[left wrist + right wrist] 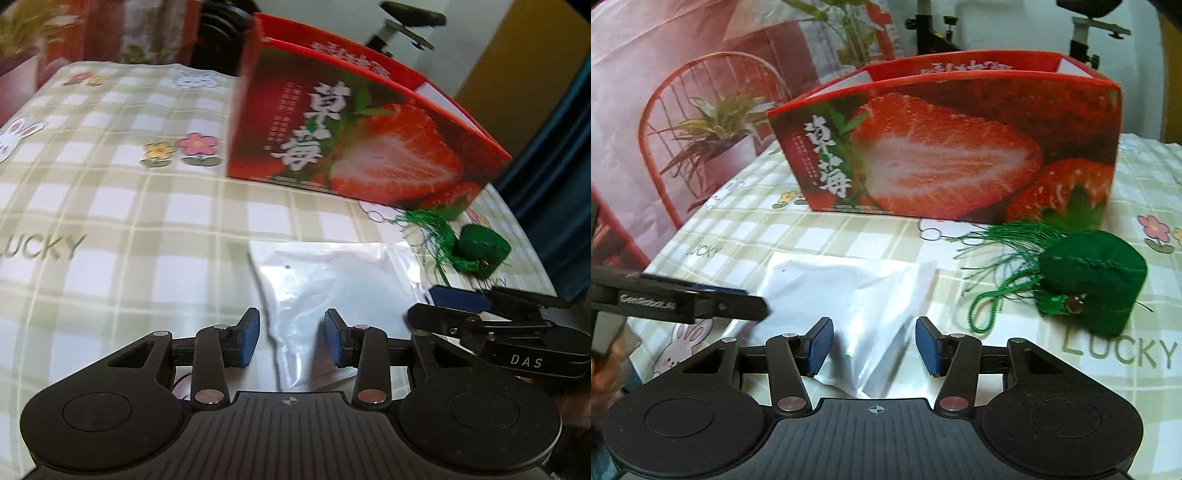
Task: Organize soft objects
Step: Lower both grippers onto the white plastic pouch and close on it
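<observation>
While both tongs, left and right, stand half-open and empty around the bag on the surface, gripping seems the step; next, lift it into the box at twelve o'clock.

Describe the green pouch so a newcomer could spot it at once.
Find the red strawberry box on the checked cloth. In front of its right end, right of the silver bag, lies the green pouch: the only plush thing, with a thread tassel.
</observation>
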`<state>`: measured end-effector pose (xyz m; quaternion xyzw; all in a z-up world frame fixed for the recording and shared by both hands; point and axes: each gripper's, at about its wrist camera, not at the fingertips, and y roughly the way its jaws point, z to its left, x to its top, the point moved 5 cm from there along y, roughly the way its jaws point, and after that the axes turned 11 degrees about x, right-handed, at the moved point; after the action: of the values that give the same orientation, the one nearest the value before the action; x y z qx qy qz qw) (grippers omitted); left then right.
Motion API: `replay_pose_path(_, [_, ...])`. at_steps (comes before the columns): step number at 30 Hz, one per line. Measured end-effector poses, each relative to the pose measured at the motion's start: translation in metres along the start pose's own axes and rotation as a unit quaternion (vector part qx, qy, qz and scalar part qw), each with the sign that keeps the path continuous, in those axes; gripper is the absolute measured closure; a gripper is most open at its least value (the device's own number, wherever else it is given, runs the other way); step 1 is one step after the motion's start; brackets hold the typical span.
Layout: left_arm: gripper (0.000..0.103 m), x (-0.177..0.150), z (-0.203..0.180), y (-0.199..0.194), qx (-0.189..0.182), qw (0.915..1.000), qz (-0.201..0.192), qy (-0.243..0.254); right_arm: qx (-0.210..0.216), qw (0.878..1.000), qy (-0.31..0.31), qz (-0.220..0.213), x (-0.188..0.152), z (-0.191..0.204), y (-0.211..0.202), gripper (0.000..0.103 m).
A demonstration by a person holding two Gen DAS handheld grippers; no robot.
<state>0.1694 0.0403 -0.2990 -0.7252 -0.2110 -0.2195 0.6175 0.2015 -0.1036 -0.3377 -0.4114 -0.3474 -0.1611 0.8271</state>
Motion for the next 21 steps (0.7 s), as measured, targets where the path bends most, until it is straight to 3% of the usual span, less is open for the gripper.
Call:
replay_pose_path(12, [0.058, -0.009, -0.009, 0.0, -0.023, 0.9994, -0.008, -0.026, 0.019, 1.0, -0.005, 0.015, -0.006, 0.013, 0.009, 0.053])
replay_pose_path(16, [0.058, -0.012, -0.011, 0.0, -0.033, 0.999, -0.008, -0.027, 0.054, 0.998, 0.01, 0.016, -0.008, 0.018, 0.011, 0.06])
replay_pose_path(21, [0.063, -0.012, -0.007, -0.001, -0.036, 0.9986, -0.006, -0.037, 0.044, 0.999, 0.004, 0.011, -0.007, 0.019, 0.009, 0.063])
